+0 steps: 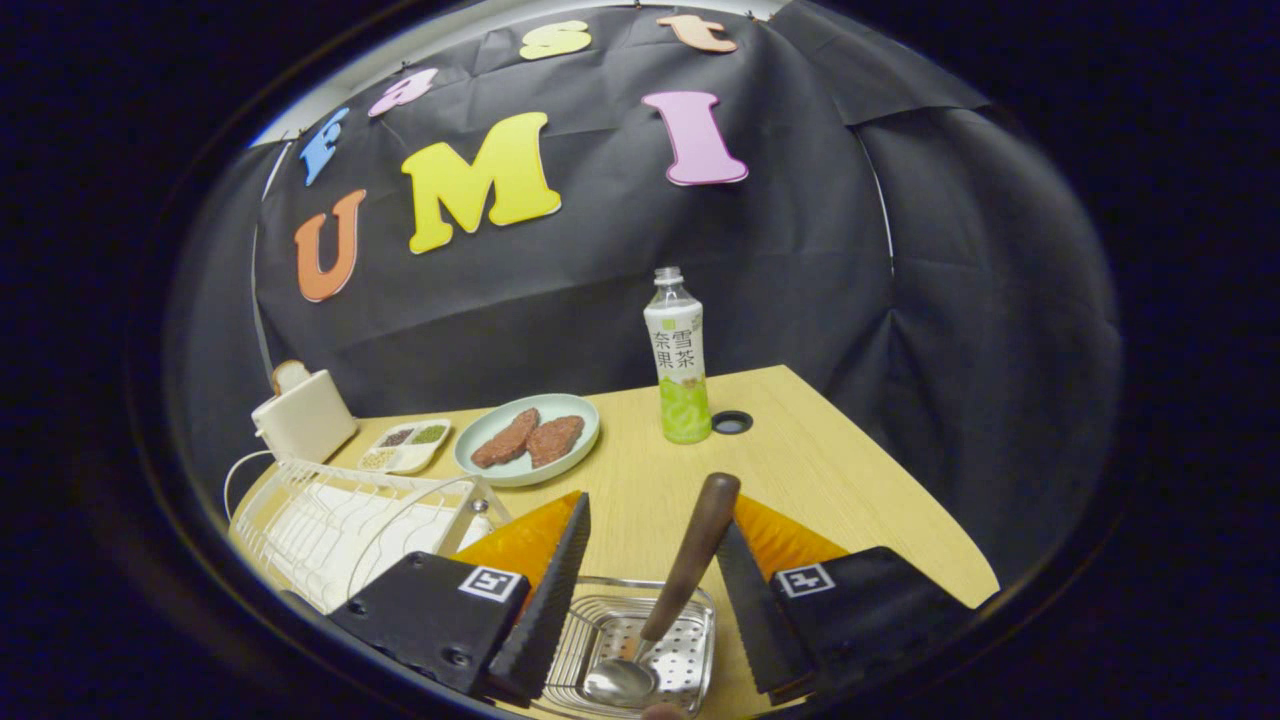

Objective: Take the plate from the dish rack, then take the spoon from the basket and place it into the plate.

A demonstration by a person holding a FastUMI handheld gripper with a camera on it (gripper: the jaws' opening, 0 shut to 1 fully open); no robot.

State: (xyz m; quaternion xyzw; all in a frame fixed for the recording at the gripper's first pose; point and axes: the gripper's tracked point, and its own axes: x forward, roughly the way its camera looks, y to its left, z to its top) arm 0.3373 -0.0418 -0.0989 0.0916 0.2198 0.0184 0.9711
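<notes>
Spoon handle leans against open gripper's right finger.

Even overhead light, soft shadows, sharp centre, strong fisheye bending toward the rim.

Open claw straddles spoon in basket.

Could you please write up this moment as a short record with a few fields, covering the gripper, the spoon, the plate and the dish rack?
gripper: open, fingers either side of the spoon handle, not pressing on it
spoon: brown handle leaning up, bowl down in the basket
basket: metal, between the fingers
plate: on the table beyond the fingers, holding two brown pieces of food
dish rack: white wire, beside the gripper
bottle: upright beside the plate
</notes>
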